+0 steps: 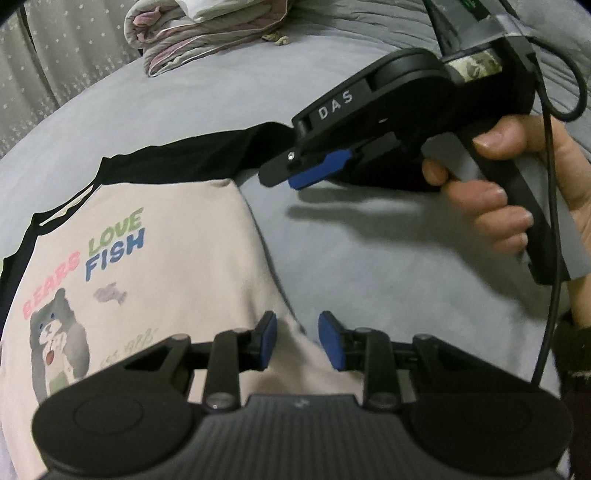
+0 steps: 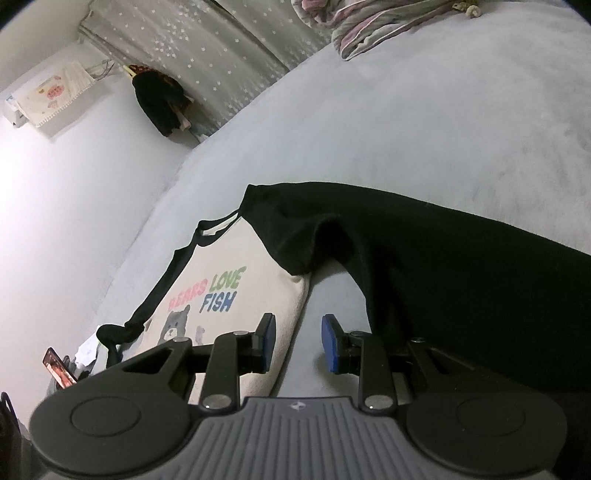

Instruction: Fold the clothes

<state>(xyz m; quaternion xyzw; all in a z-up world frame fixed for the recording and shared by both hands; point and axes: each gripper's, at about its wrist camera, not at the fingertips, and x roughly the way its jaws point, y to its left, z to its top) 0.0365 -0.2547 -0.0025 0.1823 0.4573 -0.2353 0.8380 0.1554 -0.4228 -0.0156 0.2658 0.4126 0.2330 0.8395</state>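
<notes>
A cream shirt (image 1: 166, 258) with black sleeves and a "BEARS LOVE FISH" bear print lies flat on the grey bed (image 1: 369, 258). My left gripper (image 1: 298, 339) hovers over the shirt's right side edge. Its blue pads stand apart, with cream fabric and sheet showing below the gap and nothing pressed between them. In the right wrist view the same shirt (image 2: 251, 266) lies ahead to the left. Its black sleeve (image 2: 443, 258) stretches right, along the right finger's outer side. My right gripper (image 2: 298, 343) is open over bare sheet. The left wrist view shows that right gripper (image 1: 284, 179) side-on, held by a hand (image 1: 498, 192) by the sleeve (image 1: 184, 155).
A bundle of folded grey and pink fabric (image 1: 184, 33) sits at the far end of the bed. A starred curtain (image 2: 221, 55) and a dark garment (image 2: 162, 103) hang beyond the bed's left edge. A phone (image 2: 59, 369) stands at lower left. A black cable (image 1: 550, 221) trails from the right gripper.
</notes>
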